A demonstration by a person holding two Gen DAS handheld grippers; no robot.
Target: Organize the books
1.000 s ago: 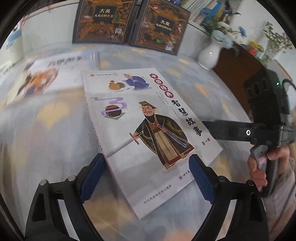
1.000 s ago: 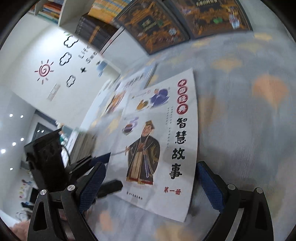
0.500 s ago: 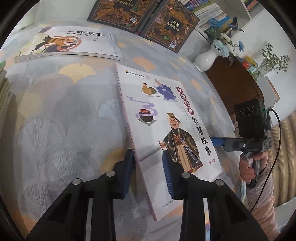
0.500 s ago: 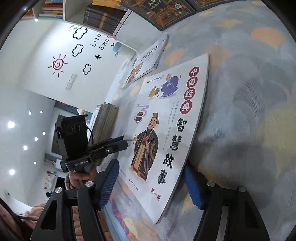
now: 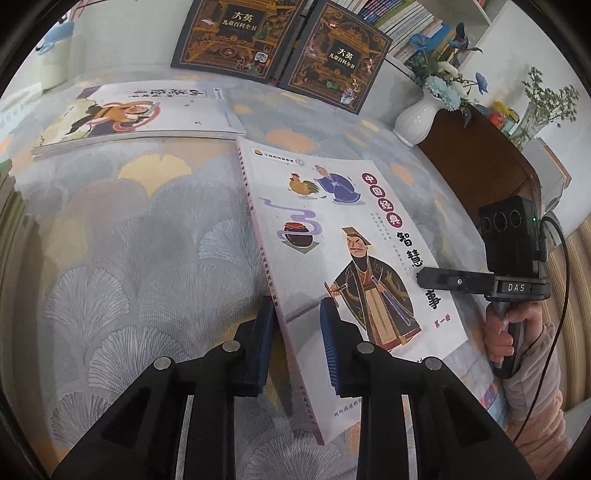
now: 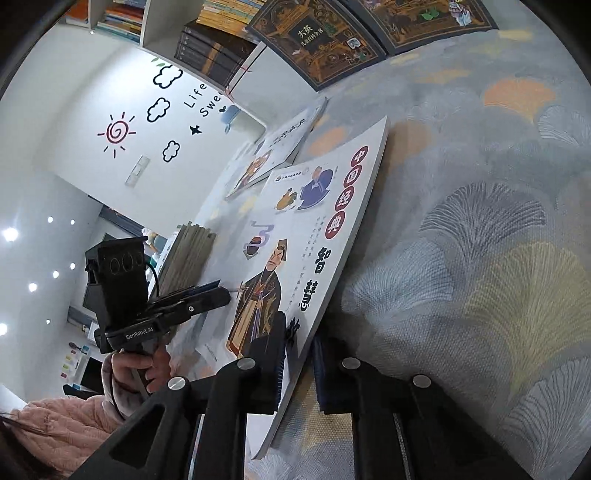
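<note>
Patterned tablecloth (image 5: 147, 229) under white storybook (image 5: 332, 221) titled "中国经典 智慧故事".

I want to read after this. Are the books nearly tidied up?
Not yet. Nothing looks put away. In hand: the warrior storybook, clamped by the left hand-held gripper at its spine edge and the right hand-held gripper at the opposite edge. Left: the monkey book lies flat, and two dark books lean behind.

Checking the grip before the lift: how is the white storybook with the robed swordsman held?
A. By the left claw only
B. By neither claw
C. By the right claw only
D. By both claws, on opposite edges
D: the left claw pinches the storybook at its spine edge, the right claw at its opposite edge.
</note>
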